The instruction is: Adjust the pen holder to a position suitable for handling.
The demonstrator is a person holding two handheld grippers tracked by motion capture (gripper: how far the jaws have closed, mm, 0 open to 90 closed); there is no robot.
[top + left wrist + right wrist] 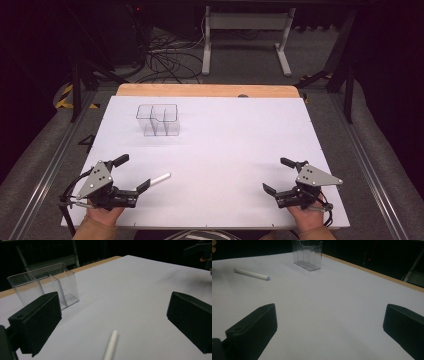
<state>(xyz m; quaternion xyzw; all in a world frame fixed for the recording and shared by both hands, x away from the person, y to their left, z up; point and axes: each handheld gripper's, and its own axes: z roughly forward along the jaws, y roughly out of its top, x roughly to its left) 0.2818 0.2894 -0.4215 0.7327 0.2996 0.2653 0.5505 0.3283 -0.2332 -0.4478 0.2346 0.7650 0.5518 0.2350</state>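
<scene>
Two things lay on the matte white table (225, 145): a slim white pen (160, 179), round and smooth with a greyish tip, and a clear plastic organizer (158, 120), a hard-edged, glossy box split by thin walls into what looked like three compartments, though the see-through walls made the count hard to read. A strip of pale wood edged the table at twelve o'clock.

From the table's middle in the high view, the organizer stood upright at about eleven o'clock, and the pen lay flat at about seven o'clock, well apart from it.

The left gripper (133, 172), black with a grey three-cornered plate on top, sat at about eight o'clock, its blocky matte jaws spread wide with nothing gripped. The pen's near end lay just beside the tip of its lower jaw; in the left gripper view the pen (111, 345) ran up between the two jaws, clear of both.

The right gripper (276, 175) sat at about four o'clock, jaws likewise wide apart, holding nothing and touching nothing but bare tabletop. In the right gripper view the pen (251, 274) lay far off at ten o'clock, the organizer (307, 255) beyond it.
</scene>
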